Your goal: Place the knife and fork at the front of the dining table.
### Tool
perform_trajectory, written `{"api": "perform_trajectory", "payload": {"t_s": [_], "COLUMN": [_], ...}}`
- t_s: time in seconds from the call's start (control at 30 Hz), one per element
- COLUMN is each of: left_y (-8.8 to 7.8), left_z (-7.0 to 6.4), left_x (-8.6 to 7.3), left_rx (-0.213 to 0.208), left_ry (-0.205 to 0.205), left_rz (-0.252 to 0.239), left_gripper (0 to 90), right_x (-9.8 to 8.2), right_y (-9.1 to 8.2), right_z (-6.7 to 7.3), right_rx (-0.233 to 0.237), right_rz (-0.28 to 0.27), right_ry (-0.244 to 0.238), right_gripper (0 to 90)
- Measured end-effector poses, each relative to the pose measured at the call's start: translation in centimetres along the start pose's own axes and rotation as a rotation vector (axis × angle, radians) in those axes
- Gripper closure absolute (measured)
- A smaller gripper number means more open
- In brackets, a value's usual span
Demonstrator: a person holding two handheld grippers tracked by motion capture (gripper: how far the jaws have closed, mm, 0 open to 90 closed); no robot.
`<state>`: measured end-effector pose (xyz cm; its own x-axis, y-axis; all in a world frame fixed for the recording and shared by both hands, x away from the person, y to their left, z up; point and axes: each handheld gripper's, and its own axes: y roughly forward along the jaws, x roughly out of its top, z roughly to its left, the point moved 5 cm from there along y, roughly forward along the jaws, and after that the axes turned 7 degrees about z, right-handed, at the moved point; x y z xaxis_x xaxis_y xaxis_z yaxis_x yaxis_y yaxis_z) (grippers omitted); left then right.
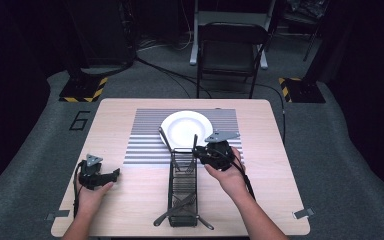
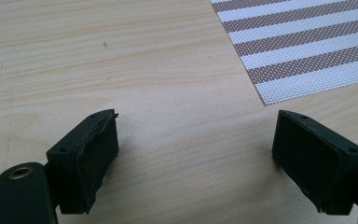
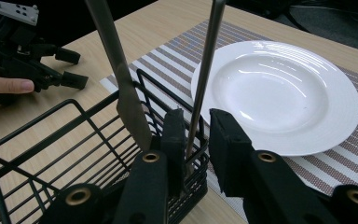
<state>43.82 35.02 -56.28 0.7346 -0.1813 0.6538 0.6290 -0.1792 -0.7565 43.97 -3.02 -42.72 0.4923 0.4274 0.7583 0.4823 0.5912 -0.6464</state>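
The right gripper (image 3: 198,135) has its jaws nearly together around a thin metal utensil handle (image 3: 205,70) that stands in the end of the black wire basket (image 3: 51,140) beside the white plate (image 3: 279,93); whether the pads press it yet I cannot tell. To do this well, I'd centre the handle between the pads, then lift straight up, clear of the neighbouring knife (image 3: 121,84). The left gripper (image 2: 196,144) rests wide apart and empty over the table (image 2: 121,56).

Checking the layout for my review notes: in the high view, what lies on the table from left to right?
Left gripper → black wire basket → right gripper. The white plate overlaps the basket and the right gripper sideways, so I leave it out.
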Motion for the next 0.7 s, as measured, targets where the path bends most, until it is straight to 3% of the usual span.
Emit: {"api": "perform_trajectory", "payload": {"t_s": [0.17,0.4,0.7], "left_y": [0.02,0.05,0.05], "left_z": [0.01,0.0,-0.01], "left_x": [0.02,0.03,0.04], "left_rx": [0.0,0.0,0.0], "left_ry": [0.003,0.003,0.005], "left_rz": [-0.001,-0.005,-0.005], "left_gripper": [14.2,14.2,14.2], "right_x": [0.2,0.41,0.9], "right_y": [0.24,0.45,0.44], "right_z": [0.15,0.1,-0.12], "right_rx": [-0.002,-0.008,0.014], "right_rz": [-0.006,-0.006,-0.029], "right_ry": [0.001,0.021,0.033], "right_gripper": [80.5,76.0,77.4]}}
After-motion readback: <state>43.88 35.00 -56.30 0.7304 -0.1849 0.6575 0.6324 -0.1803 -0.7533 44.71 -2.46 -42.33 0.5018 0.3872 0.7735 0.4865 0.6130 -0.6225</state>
